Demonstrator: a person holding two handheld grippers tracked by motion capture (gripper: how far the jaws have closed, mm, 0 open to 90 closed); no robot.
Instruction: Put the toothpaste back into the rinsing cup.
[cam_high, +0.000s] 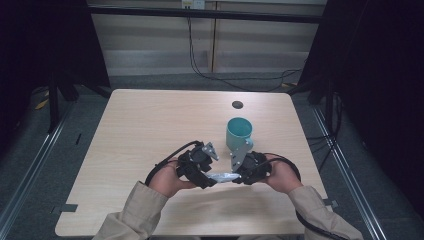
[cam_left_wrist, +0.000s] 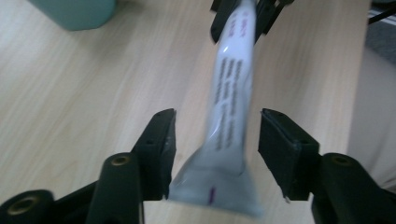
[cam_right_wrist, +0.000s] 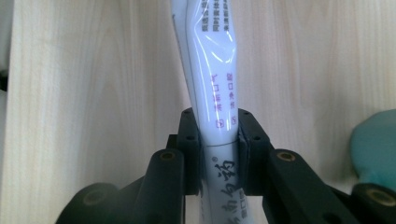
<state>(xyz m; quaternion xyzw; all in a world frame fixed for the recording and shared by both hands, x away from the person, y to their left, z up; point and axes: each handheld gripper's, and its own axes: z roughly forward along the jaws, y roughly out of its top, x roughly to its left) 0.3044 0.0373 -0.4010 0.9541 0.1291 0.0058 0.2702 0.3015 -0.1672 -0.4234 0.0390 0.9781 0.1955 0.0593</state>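
A person holds a white tube (cam_high: 223, 177) level, just above a pale wooden worktop (cam_high: 150, 125), between two hand-held claws. The tube, printed with dark and purple lettering, lies just in front of a teal cup (cam_high: 239, 134) on the side nearest the person.

Left of the tube's middle, the left claw (cam_high: 210, 181) stands open around the tube's flat crimped end (cam_left_wrist: 215, 189). In the left gripper view its two black jaws sit either side of that end with a gap on the right; the left pad may just brush the crimp.

At the tube's other end, the right claw (cam_high: 235, 176) is clamped on the tube (cam_right_wrist: 219, 135); its jaws press both sides where the body narrows.

The tube appears to be passing into the right claw alone. To do this well, the right claw should hold firm while the left draws straight back off the crimp, without snagging it. The soft tube may sag or swing once one end is free, so slow movement helps, clear of the cup beside it.
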